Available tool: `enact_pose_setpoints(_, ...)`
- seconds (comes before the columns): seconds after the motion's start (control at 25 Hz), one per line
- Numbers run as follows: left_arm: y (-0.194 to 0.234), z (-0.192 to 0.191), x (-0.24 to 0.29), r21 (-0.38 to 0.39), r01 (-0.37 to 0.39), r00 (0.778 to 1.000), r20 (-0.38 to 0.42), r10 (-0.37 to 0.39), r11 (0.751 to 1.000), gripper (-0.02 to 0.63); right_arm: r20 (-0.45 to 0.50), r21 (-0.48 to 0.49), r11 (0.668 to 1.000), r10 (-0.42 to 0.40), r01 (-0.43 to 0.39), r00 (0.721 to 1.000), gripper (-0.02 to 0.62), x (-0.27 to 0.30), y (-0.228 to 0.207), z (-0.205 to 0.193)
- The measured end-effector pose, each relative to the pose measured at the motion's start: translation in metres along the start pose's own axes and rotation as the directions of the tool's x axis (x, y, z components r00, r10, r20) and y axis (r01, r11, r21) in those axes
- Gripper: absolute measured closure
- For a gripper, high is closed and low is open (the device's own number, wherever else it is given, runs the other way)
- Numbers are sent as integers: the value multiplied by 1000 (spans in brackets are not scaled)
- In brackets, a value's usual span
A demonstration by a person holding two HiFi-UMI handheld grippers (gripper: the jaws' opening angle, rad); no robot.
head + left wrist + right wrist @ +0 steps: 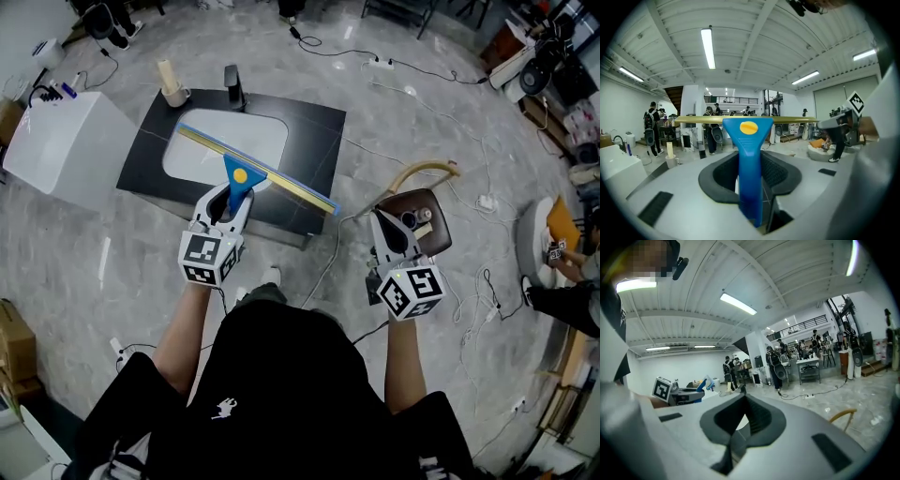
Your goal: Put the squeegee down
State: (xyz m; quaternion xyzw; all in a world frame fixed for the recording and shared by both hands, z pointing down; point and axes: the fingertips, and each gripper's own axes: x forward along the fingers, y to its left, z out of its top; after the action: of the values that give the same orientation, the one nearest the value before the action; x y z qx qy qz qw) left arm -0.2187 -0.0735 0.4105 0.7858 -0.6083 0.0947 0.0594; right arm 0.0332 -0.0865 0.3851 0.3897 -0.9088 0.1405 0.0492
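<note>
The left gripper (236,194) has its jaws partway in, with the ribbed dark pads clamped on the squeegee's smooth blue plastic handle (750,159). The handle flares into a wedge with a yellow oval button. It carries a long, straight brass-coloured blade bar with a thin blue edge. The squeegee (255,170) is held off the surface, above the near side of a dark matte slab table (314,127). Its bar runs slantwise over the near edge of a white rounded panel (220,150) set in the slab. I cannot tell whether that panel is flat or sunken. The bar's right end reaches past the table's front corner.

The right gripper (382,223) has its jaws drawn in close, with nothing between them. It hangs over a chair (436,234) with a glossy brown seat and a bent pale wooden back. A few small things lie on the seat, too small to name.

At the table's far edge, a cream cylinder (171,82) stands in a pale cup beside a black upright piece (233,86). A white boxy cabinet (66,145) stands at the table's left on the polished grey stone floor.
</note>
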Motion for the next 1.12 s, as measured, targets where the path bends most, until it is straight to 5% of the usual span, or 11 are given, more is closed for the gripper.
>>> enact_pose_setpoints(0.32, 46, -12, 40, 81, 160, 987, -47, -157, 984, 476, -8, 7, 995, -101, 101, 995, 594, 46, 1, 3)
enact_pose_setpoints(0.56, 60, -22, 67, 123, 303, 952, -93, -293, 945, 476, -35, 0, 988, -156, 156, 987, 594, 71, 9, -1)
enact_pose_setpoints(1.12, 23, -74, 131, 296, 604, 791, -335, -512, 740, 476, -141, 65, 978, -190, 201, 972, 594, 94, -11, -40)
